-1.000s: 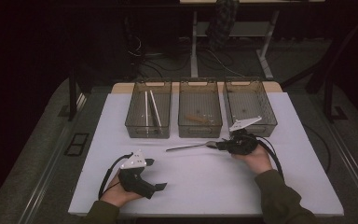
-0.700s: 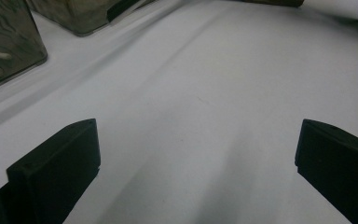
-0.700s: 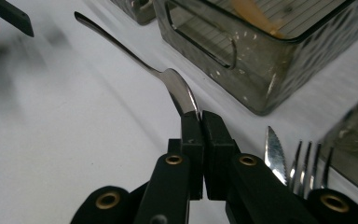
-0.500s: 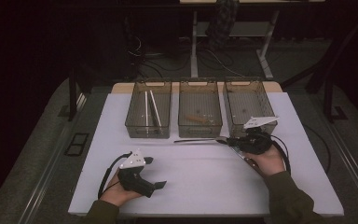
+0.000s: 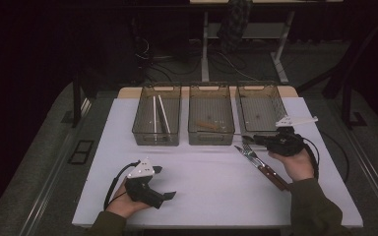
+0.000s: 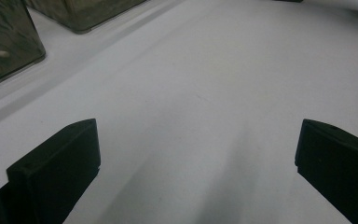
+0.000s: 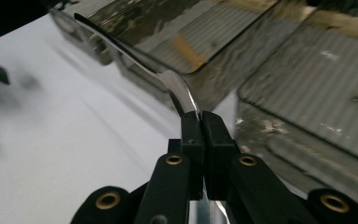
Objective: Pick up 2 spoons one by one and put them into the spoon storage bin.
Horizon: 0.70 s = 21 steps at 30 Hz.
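Observation:
My right gripper (image 5: 252,139) is shut on a slim, shiny metal utensil (image 5: 236,134) that sticks out to the left, held just in front of the middle bin (image 5: 210,138) and the right bin (image 5: 240,105). In the right gripper view the jaws (image 7: 201,122) pinch the curved metal utensil (image 7: 121,51) close to the bins' walls. My left gripper (image 5: 163,183) rests near the table's front left, open with nothing between its jaws (image 6: 191,154). A fork and a knife with wooden handles (image 5: 263,167) lie on the white table below the right gripper.
Three clear bins stand in a row at the back of the white table (image 5: 211,196). The left bin (image 5: 147,133) holds white sticks (image 5: 157,118); the middle one holds a brownish piece (image 5: 207,125). Cables trail from both grippers. The floor beyond is dark.
My right gripper has carried the utensil to the right and upward, to the front of the bins. The fork and knife now show on the table. The left gripper has stayed put.

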Motion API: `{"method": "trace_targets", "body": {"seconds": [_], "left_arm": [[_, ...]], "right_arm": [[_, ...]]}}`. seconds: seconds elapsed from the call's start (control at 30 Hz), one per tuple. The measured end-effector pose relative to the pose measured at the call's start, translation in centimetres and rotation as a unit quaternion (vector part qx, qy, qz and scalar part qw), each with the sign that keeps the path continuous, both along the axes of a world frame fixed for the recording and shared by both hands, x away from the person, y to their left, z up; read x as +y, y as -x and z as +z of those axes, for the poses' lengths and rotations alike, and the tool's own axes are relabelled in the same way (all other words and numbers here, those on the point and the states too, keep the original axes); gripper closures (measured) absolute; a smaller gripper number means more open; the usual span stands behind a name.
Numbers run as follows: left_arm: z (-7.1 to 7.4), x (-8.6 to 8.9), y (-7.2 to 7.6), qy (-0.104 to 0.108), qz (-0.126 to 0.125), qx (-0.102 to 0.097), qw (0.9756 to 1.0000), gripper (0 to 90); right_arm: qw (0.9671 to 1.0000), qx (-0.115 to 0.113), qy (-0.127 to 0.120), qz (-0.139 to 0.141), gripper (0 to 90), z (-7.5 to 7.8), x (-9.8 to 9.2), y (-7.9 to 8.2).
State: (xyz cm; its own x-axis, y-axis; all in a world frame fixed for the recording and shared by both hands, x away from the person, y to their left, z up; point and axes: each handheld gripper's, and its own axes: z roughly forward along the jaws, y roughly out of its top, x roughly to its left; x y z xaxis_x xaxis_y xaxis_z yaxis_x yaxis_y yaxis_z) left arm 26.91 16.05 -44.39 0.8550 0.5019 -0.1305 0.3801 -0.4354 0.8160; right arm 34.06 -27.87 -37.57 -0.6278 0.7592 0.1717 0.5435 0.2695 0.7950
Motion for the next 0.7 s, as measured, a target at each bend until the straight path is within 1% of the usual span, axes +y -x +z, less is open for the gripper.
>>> {"method": "trace_targets", "body": {"seconds": [0.03,0.1,0.23,0.33,0.53,0.7], "left_arm": [[0.0,0.0,0.0,0.0,0.0,0.001,1.0,0.0],[0.0,0.0,-0.1,0.001,0.001,0.001,1.0,0.0],[0.0,0.0,-0.1,0.002,0.002,0.002,1.0,0.0],[0.0,0.0,-0.1,0.002,0.002,0.002,1.0,0.0],[-0.1,-0.1,0.0,0.002,-0.001,0.003,1.0,0.0],[-0.1,-0.2,0.0,0.0,-0.005,0.005,1.0,0.0]], "right_arm": [[1.0,-0.002,-0.003,-0.007,88.2,0.2,-0.2,-0.1],[0.9997,-0.008,0.003,-0.025,88.2,0.6,-0.6,-0.3],[0.9988,-0.01,0.002,-0.047,88.2,1.1,-1.1,-1.0],[0.9982,-0.009,0.005,-0.06,88.2,1.5,-1.0,-1.8],[0.9959,-0.013,0.026,-0.086,88.2,2.4,0.1,-3.5],[0.9939,-0.007,0.039,-0.103,88.2,2.8,1.7,-5.2]]}}
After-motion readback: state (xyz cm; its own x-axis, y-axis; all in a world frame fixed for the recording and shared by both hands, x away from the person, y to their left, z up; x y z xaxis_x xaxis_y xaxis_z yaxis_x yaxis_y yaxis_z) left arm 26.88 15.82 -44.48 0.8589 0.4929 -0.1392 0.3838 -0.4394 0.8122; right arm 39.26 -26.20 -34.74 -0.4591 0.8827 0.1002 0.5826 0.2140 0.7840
